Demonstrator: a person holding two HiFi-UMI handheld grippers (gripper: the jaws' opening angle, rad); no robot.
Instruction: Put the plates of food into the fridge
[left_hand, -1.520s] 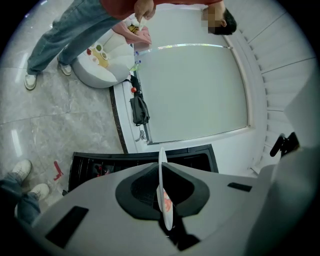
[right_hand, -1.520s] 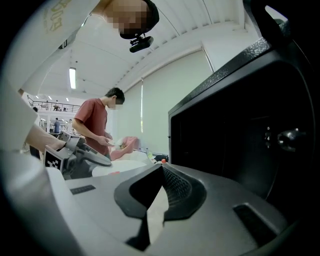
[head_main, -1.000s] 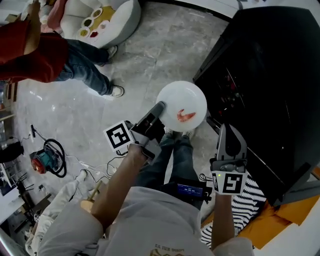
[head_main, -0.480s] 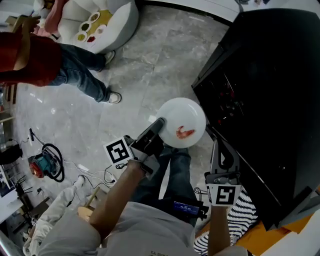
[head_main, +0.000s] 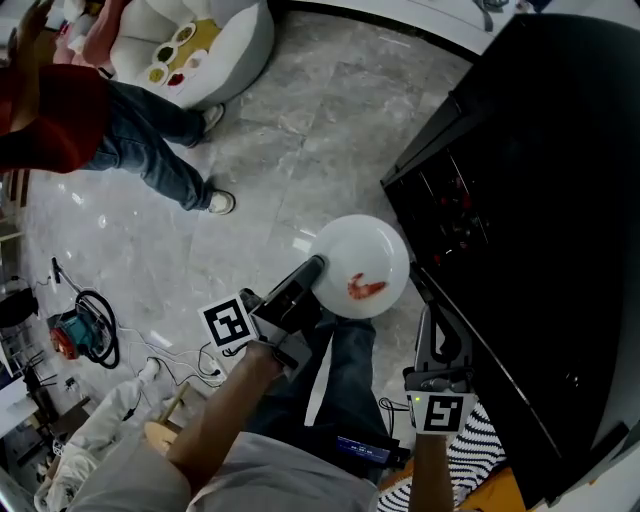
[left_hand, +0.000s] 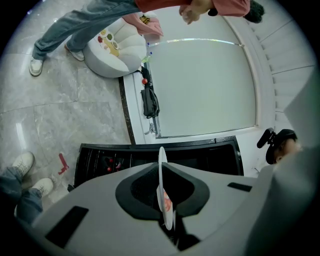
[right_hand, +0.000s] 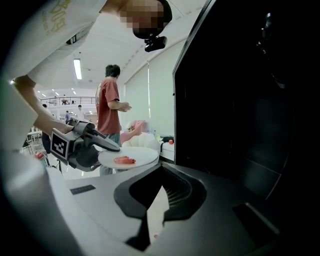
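Note:
A white plate (head_main: 372, 250) carrying a small piece of red food (head_main: 365, 288) hangs level over the floor. My left gripper (head_main: 315, 272) is shut on its near rim. In the left gripper view the plate (left_hand: 161, 170) shows edge-on between the jaws, with the open black fridge (left_hand: 150, 155) beyond it. The fridge (head_main: 520, 150) fills the right of the head view, and its racks (head_main: 450, 200) hold small red items. My right gripper (head_main: 432, 312) hovers low beside the fridge, tips together and holding nothing. The right gripper view shows the plate (right_hand: 132, 156) and the left gripper (right_hand: 85, 145) to its left.
A person in a red top and jeans (head_main: 120, 120) stands on the marble floor at the upper left, near a round white seat (head_main: 200, 40). A power tool and cables (head_main: 80, 335) lie at the left. Striped cloth (head_main: 480, 450) lies at the bottom right.
The plate, still gripped, has moved down the head view along with both grippers and now sits beside the fridge's open front. The bystander has shifted left.

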